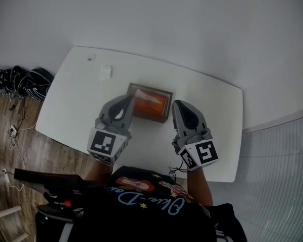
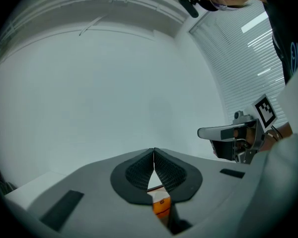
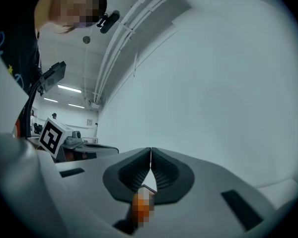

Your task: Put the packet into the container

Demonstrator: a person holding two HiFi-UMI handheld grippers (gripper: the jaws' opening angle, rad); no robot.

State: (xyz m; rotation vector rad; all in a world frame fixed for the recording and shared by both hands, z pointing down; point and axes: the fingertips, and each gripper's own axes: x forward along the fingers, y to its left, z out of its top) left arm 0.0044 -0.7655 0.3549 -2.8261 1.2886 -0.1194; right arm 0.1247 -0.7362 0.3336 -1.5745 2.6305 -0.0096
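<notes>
- Nearest, at the bottom edge of the head view, is the person's dark shirt (image 1: 141, 205) with coloured print on it
- Just beyond the shirt both hands hold their tools over the near half of the white table (image 1: 217, 110), each tool's marker cube facing up
- The left tool (image 1: 128, 102) sits on the left, and its tip overlaps the near-left corner of the container (image 1: 152, 117); whether it touches there cannot be told
- In the left gripper view the left tool (image 2: 154, 150) is closed, its ribbed pads meeting at the tips with nothing gripped between them
- The right tool (image 1: 179, 105) sits on the right, its tip just beside the right end of the container and apart from it
- In the right gripper view the right tool (image 3: 150, 150) is likewise closed and empty, its pads pressed together
- The dark brown container stands at the middle of the table, between the two tool tips
- The orange packet (image 1: 152, 102) lies inside the container; a strip of it also shows below the closed pads in the left gripper view (image 2: 161, 205)
- Farther left on the table lie a small white object (image 1: 106, 71) and, beyond it, a tiny round thing (image 1: 91, 57), both well apart from the container
- Off the table's left edge a dark heap (image 1: 20, 82) rests on the wooden floor (image 1: 25, 150)
- A plain pale wall (image 1: 192, 29) stands beyond the far edge of the table
</notes>
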